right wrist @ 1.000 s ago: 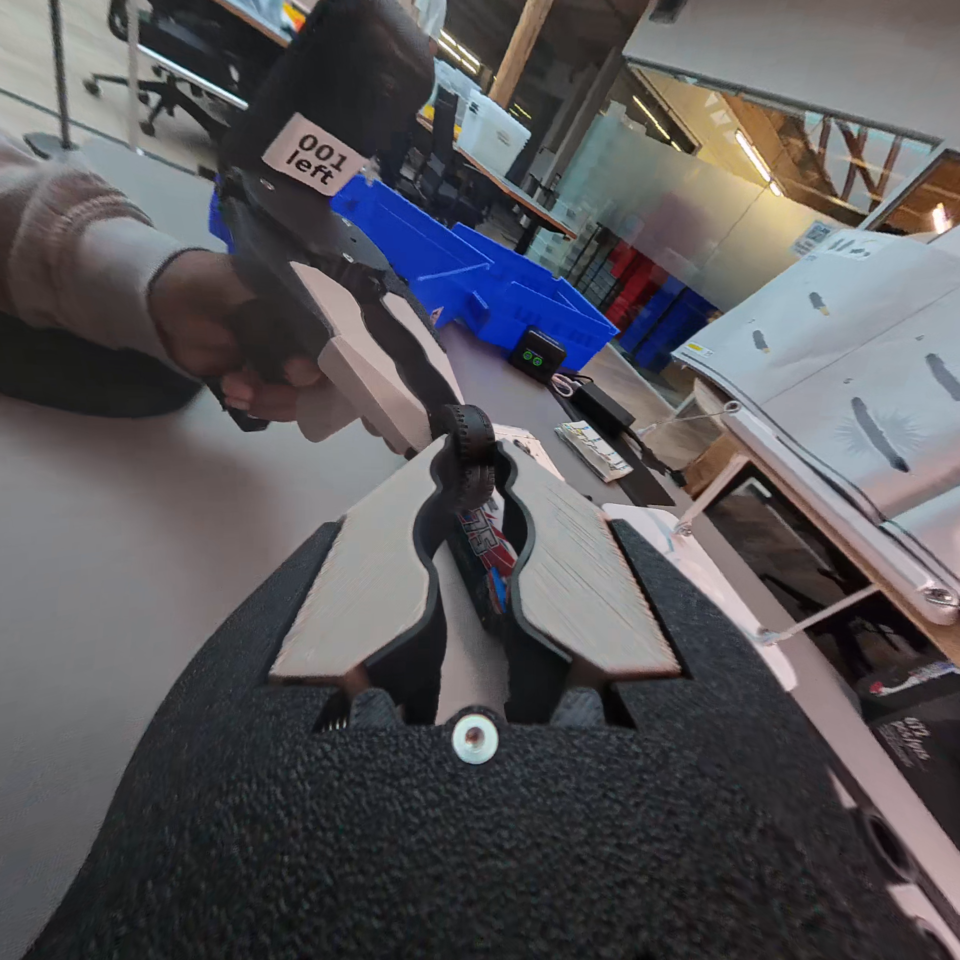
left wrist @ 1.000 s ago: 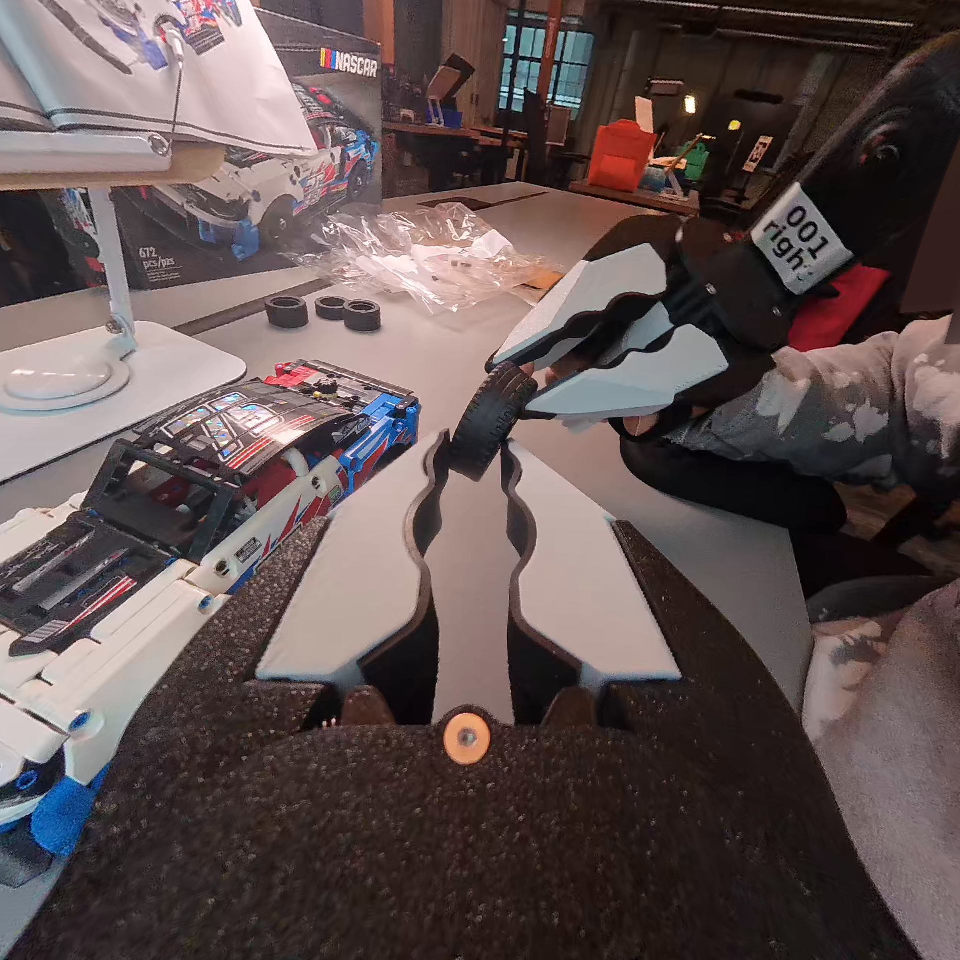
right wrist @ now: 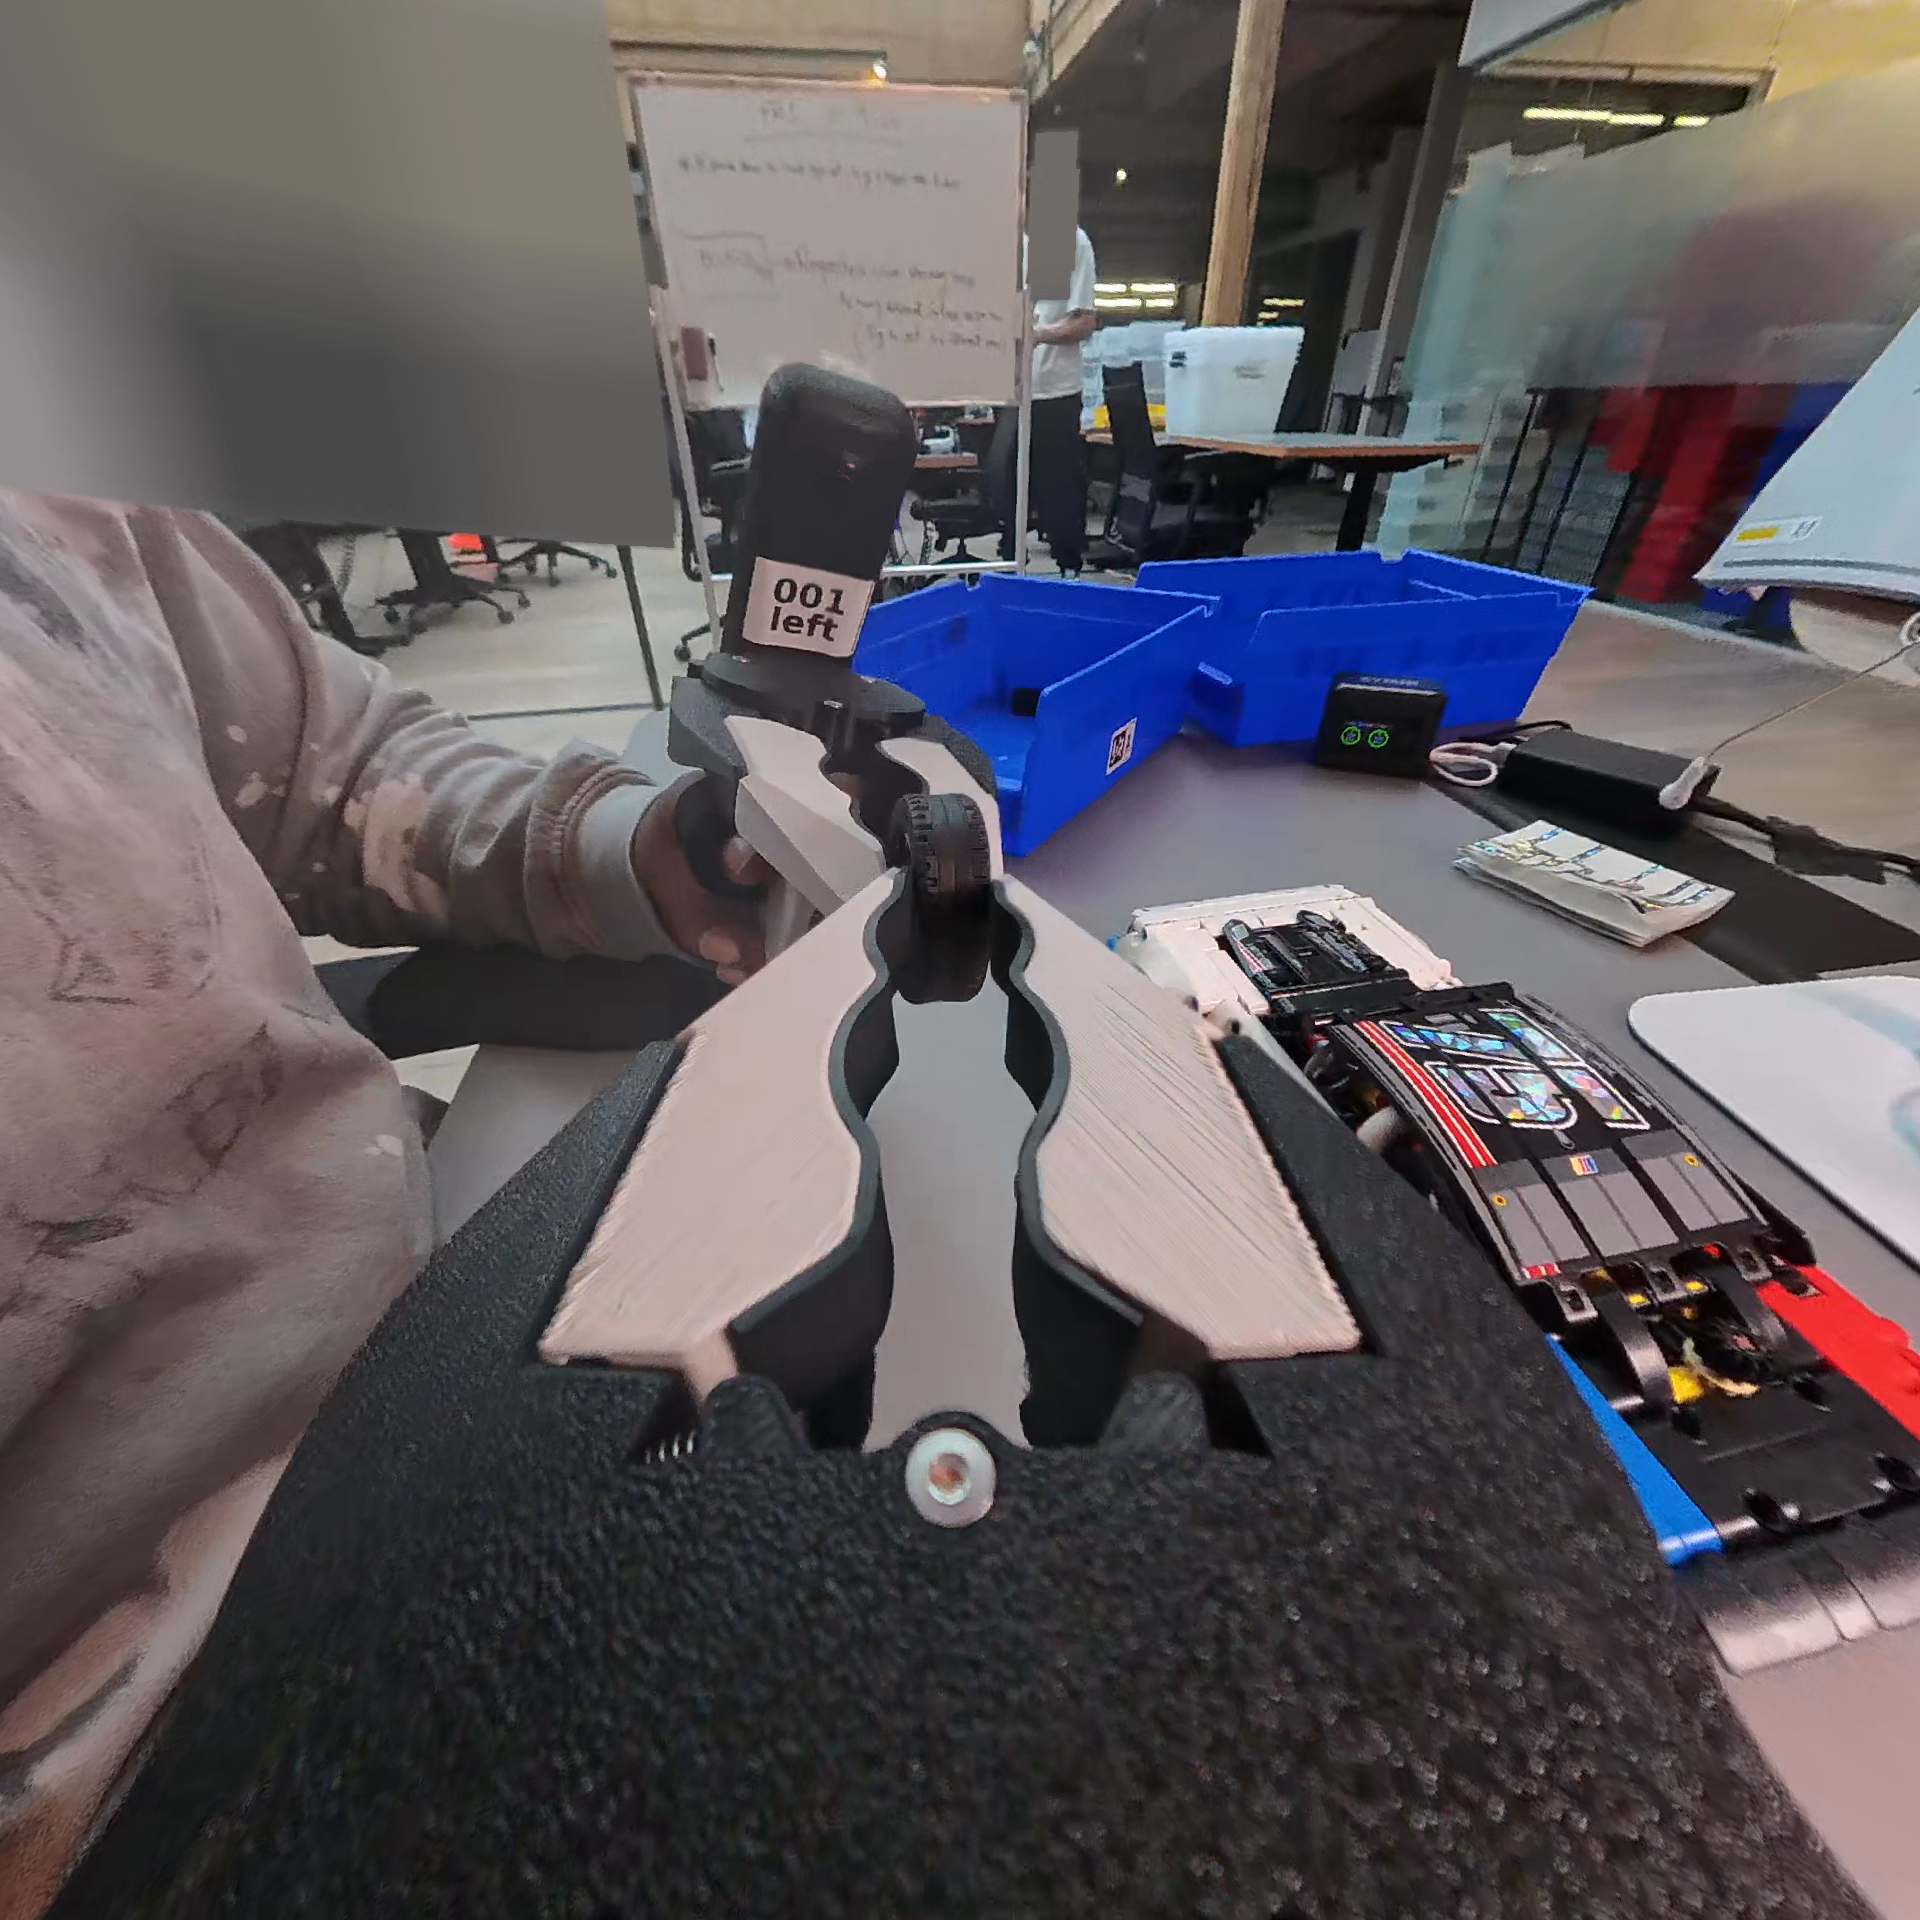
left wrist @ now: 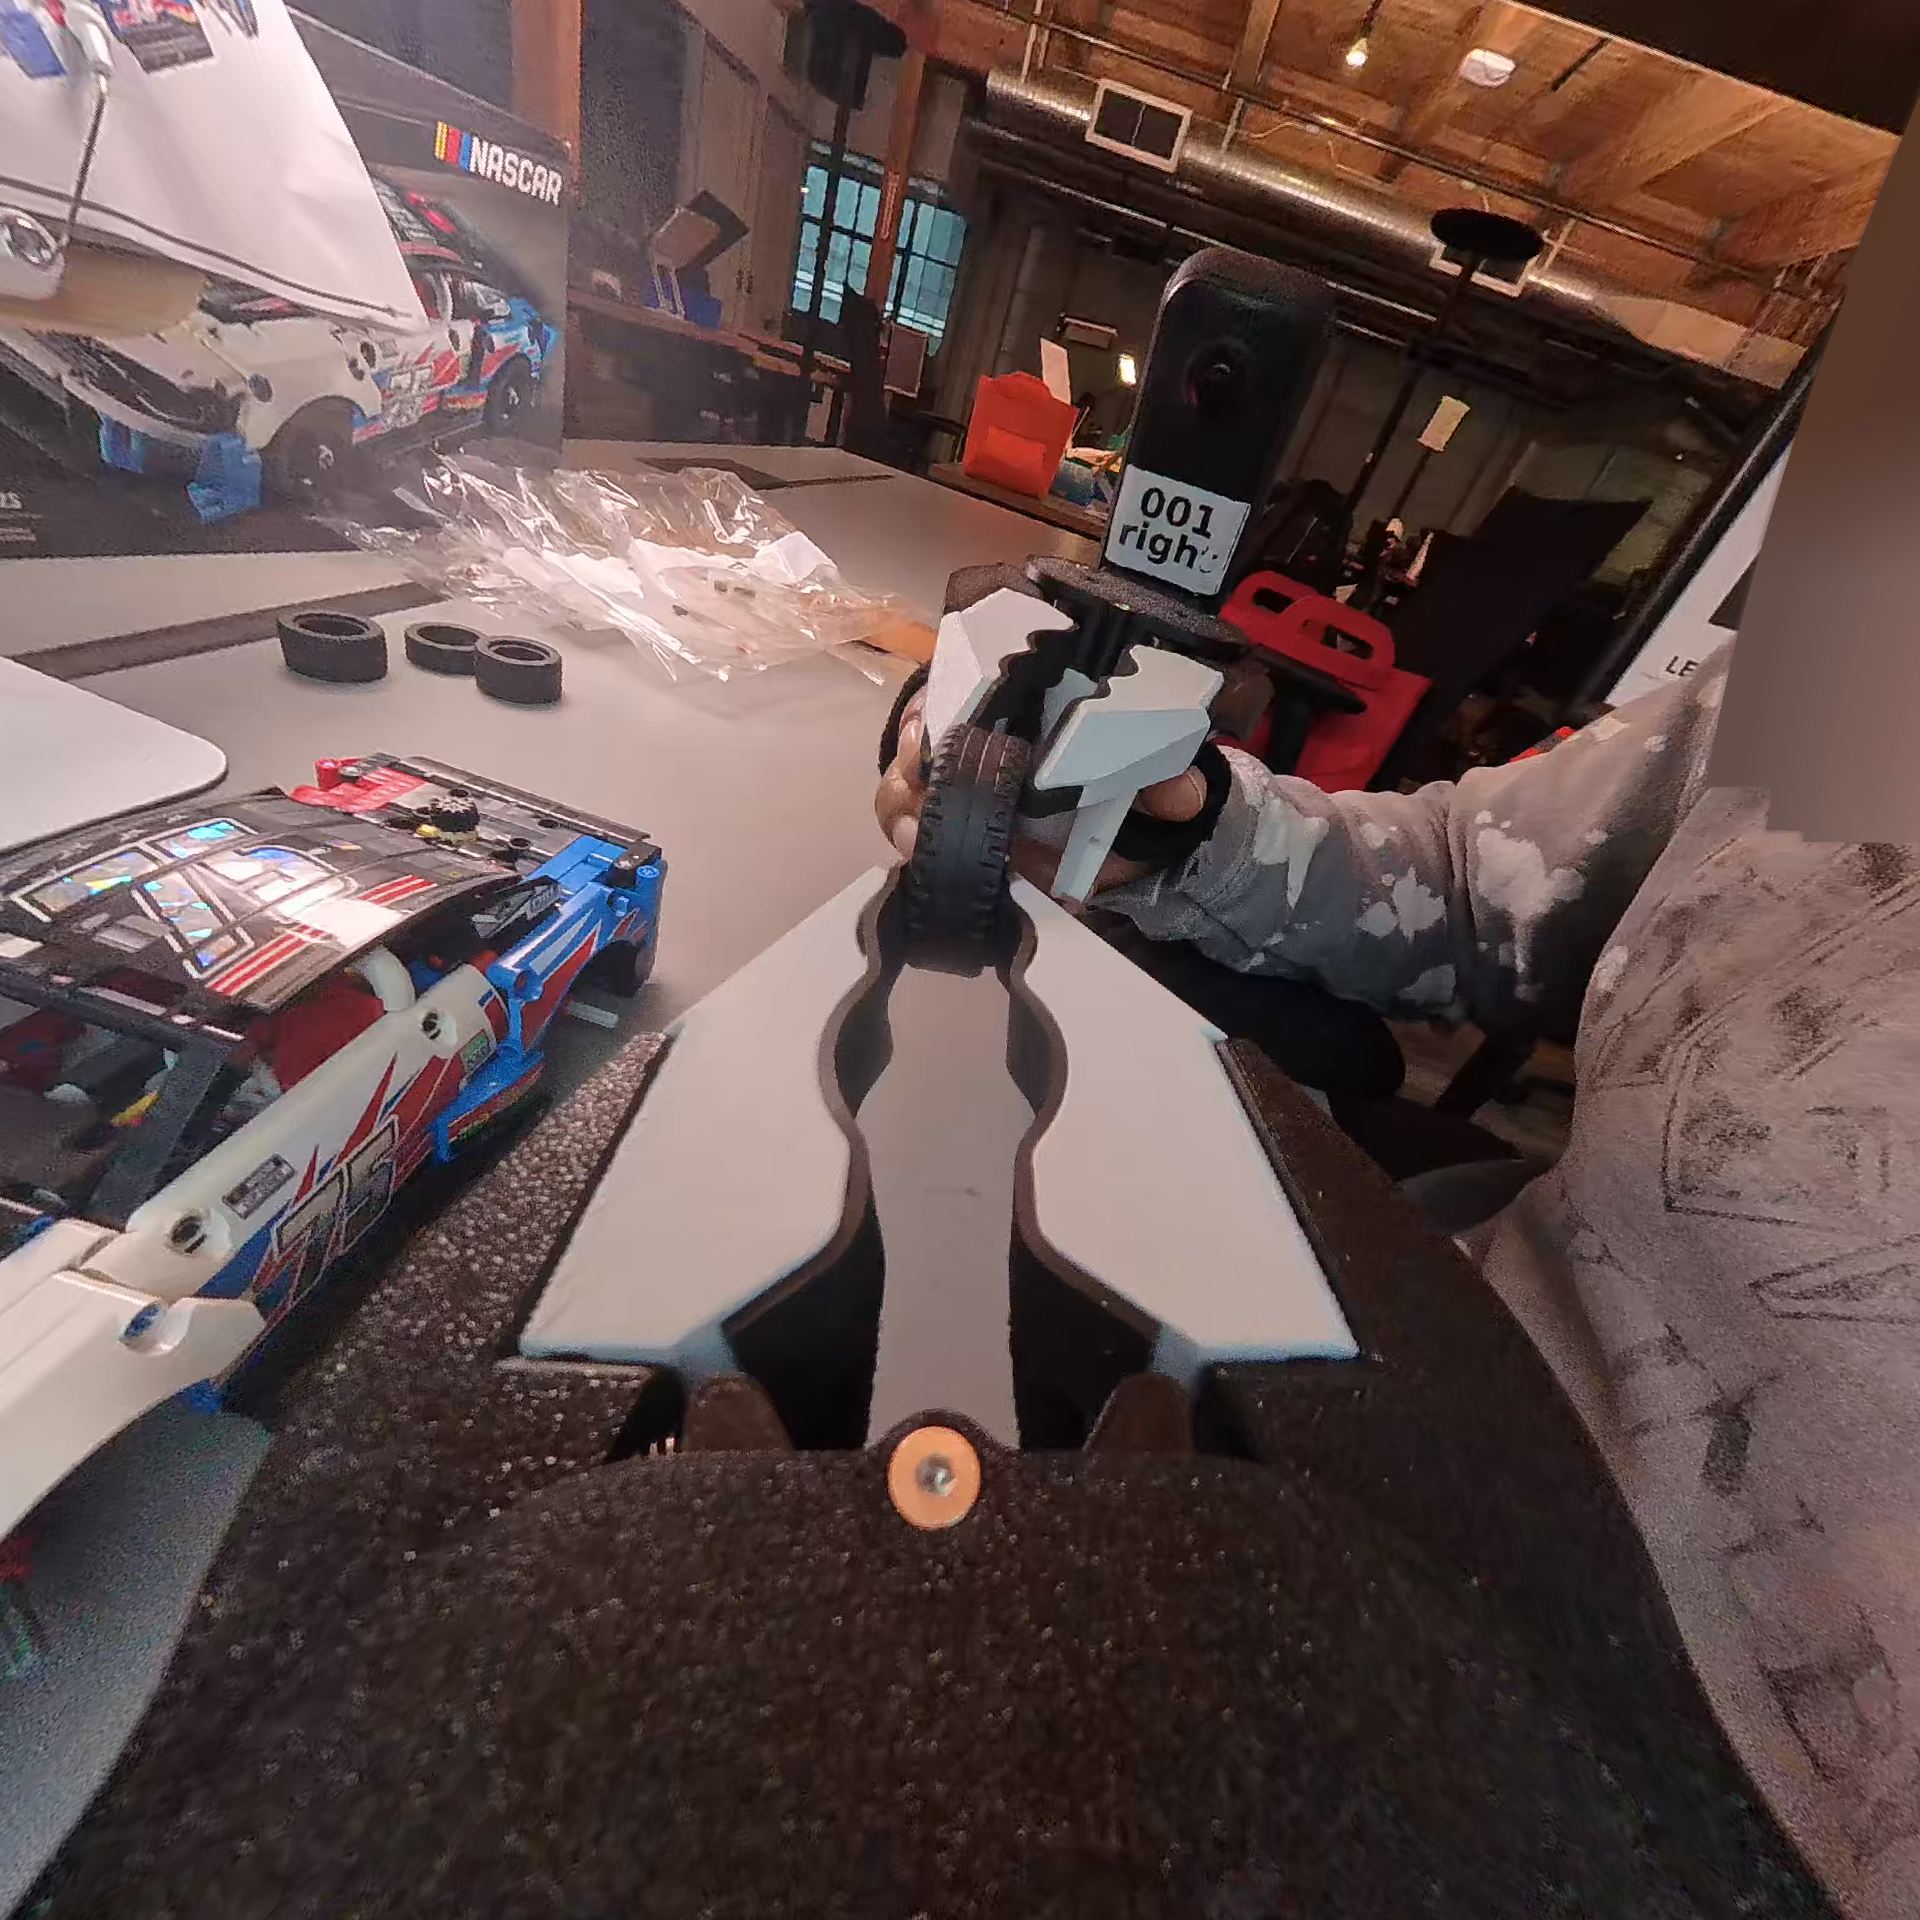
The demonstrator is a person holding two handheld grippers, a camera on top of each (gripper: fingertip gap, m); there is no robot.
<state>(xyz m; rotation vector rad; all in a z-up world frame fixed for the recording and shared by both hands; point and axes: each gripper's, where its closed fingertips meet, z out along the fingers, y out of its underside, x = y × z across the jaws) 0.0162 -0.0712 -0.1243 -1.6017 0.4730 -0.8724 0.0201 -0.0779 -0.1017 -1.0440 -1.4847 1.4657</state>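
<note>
Gripping one small black wheel (left wrist: 961,831) from opposite sides above the grey bench (left wrist: 727,769), left hand-held gripper (left wrist: 951,909) and right hand-held gripper (right wrist: 940,894) both closed on it, brick-built race car (left wrist: 312,997) lying beside, three loose tyres (left wrist: 416,649) farther back near clear plastic bags (left wrist: 634,561).

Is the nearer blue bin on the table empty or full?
Nearly empty. The right wrist view looks into the blue bin: bare floor and walls, with only one small dark item near its back; its front corner is hidden.

left tongs (left wrist: 951,914) nearly closed, raised | right tongs (right wrist: 940,914) nearly closed, tips meeting
</note>
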